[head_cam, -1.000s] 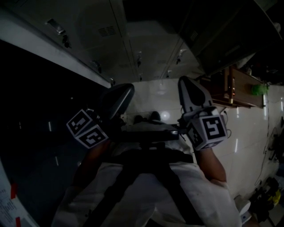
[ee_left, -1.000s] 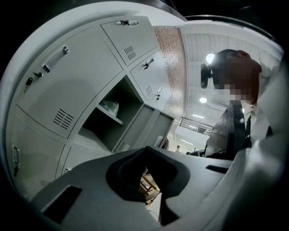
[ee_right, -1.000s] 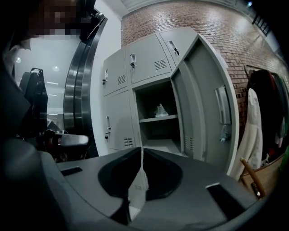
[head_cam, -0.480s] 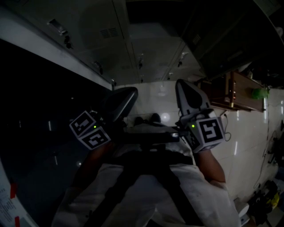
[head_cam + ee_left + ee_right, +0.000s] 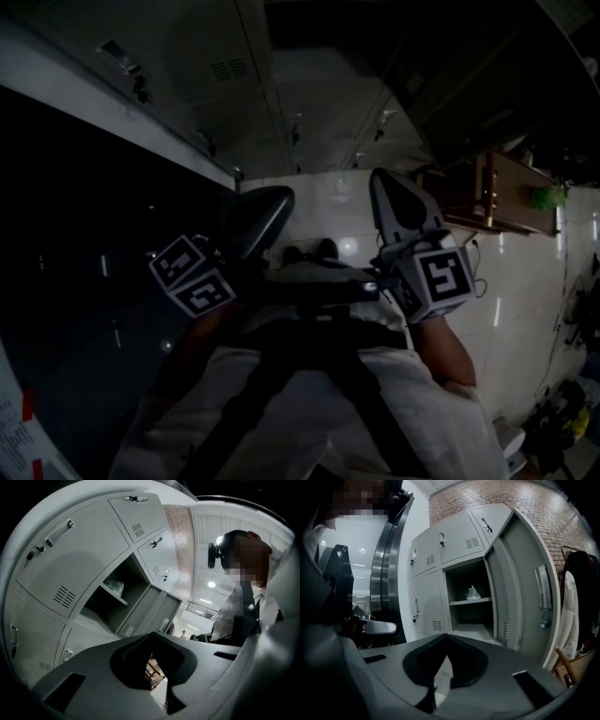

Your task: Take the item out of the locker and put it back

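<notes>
A grey locker (image 5: 471, 603) stands open, its door (image 5: 520, 590) swung out to the right. On its upper shelf lies a small pale crumpled item (image 5: 472, 592), which the left gripper view also shows as a pale item (image 5: 114, 587) in the open compartment. My left gripper (image 5: 153, 633) is shut and empty, well short of the locker. The right gripper (image 5: 446, 635) is also shut with nothing between its jaws, pointing at the open compartment from a distance. In the dim head view both grippers, left (image 5: 279, 195) and right (image 5: 384, 178), are held up in front of my chest.
Closed locker doors (image 5: 459, 536) surround the open one. A white coat (image 5: 576, 609) hangs on the brick wall to the right, with a wooden piece (image 5: 565, 667) below it. A wooden shelf unit (image 5: 506, 192) stands right over the glossy tiled floor (image 5: 525, 281).
The left gripper has drifted slightly right and up, the right gripper slightly left. Nothing was picked up or let go.
</notes>
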The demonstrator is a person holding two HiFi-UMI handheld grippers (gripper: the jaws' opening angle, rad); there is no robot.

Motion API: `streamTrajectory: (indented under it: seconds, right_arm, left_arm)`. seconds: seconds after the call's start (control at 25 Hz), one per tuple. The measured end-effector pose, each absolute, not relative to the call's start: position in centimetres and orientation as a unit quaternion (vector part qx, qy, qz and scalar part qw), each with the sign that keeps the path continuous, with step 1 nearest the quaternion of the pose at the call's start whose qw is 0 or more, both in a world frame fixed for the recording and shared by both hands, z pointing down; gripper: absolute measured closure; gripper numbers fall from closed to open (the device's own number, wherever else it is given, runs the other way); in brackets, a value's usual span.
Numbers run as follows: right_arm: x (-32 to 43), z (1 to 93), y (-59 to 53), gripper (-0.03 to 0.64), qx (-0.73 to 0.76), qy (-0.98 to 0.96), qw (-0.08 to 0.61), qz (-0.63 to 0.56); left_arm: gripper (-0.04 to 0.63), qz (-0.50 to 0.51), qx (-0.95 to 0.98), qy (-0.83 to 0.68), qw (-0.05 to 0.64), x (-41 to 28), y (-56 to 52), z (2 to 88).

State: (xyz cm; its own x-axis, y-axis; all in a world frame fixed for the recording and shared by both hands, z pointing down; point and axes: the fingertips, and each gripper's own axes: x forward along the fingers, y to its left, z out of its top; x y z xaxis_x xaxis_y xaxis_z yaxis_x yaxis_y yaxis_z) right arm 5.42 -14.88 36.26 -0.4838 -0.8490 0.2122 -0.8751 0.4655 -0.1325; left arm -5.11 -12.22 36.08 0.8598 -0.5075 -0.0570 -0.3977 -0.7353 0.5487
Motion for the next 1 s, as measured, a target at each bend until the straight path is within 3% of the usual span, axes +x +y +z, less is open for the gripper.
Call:
streamTrajectory:
  seconds: [0.72,1.0]
  right_arm:
    - [6.0,37.7,-11.4,0.614,0.537,-0.830,0.069,0.137]
    - [8.3,38.0,-7.3,0.614,0.520,-0.842,0.055,0.131]
  left_arm:
    - [0.598,-0.084,0.925,-0.210,0.306,-4.8,-8.5,38.4]
    - [0.598,-0.081,0.925,-0.232,0.291,-2.4,-3.9,38.1]
